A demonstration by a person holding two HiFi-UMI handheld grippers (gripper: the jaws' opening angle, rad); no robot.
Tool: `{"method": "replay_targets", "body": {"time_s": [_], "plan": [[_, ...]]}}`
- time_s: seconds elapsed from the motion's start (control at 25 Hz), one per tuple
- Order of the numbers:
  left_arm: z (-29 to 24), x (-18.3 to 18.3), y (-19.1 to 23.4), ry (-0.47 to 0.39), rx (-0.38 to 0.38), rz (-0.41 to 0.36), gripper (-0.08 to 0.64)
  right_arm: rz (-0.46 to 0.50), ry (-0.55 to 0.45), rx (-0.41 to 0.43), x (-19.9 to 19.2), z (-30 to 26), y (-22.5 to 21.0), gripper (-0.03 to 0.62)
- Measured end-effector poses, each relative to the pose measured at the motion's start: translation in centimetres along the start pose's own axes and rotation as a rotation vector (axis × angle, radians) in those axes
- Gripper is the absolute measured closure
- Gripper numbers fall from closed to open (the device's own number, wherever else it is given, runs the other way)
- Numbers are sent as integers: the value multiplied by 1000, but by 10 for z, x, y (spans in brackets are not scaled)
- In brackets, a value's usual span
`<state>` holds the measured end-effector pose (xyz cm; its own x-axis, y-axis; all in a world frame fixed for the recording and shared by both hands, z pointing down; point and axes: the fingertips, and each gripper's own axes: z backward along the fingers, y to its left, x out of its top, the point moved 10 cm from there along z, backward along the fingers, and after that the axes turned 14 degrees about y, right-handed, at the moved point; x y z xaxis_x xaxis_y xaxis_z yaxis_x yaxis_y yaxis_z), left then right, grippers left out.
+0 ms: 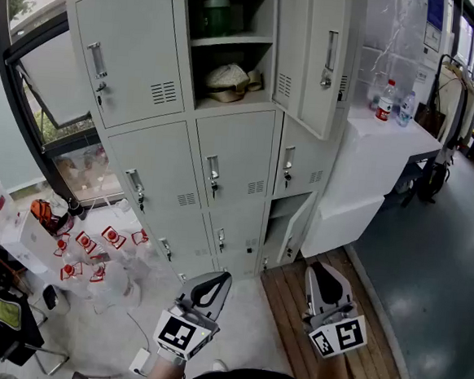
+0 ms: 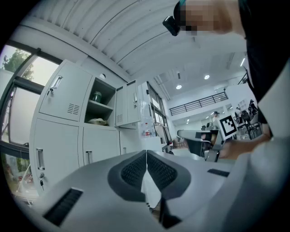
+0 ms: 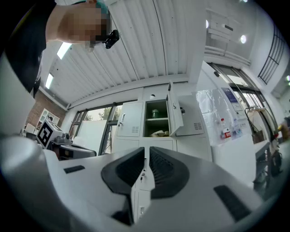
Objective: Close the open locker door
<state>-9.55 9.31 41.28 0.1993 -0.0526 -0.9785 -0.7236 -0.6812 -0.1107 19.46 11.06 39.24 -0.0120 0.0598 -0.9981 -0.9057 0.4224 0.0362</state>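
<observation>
The bank of pale grey lockers stands ahead of me. Its top middle compartment is open, and its door is swung out to the right. A green jar sits on the upper shelf and a pale bundle on the lower one. My left gripper and right gripper are held low, well short of the lockers, both shut on nothing. The left gripper view looks past the left gripper to the open door. Beyond the right gripper, the right gripper view also shows the open door.
A bottom-right locker door stands ajar. A white counter with two bottles adjoins the lockers on the right. Several plastic bottles lie on the floor at left, under a window. Wooden boards lie underfoot.
</observation>
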Motion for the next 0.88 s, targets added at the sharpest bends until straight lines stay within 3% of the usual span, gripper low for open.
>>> {"method": "replay_targets", "body": {"time_s": [0.48,0.88], "plan": [[20,-5,41,-23,-14,37,537,15,20,-31,-1,-24,31,540],[30,-35,87,31,-66,86,537,-120,17,-111,-19,-44,52,540]]}}
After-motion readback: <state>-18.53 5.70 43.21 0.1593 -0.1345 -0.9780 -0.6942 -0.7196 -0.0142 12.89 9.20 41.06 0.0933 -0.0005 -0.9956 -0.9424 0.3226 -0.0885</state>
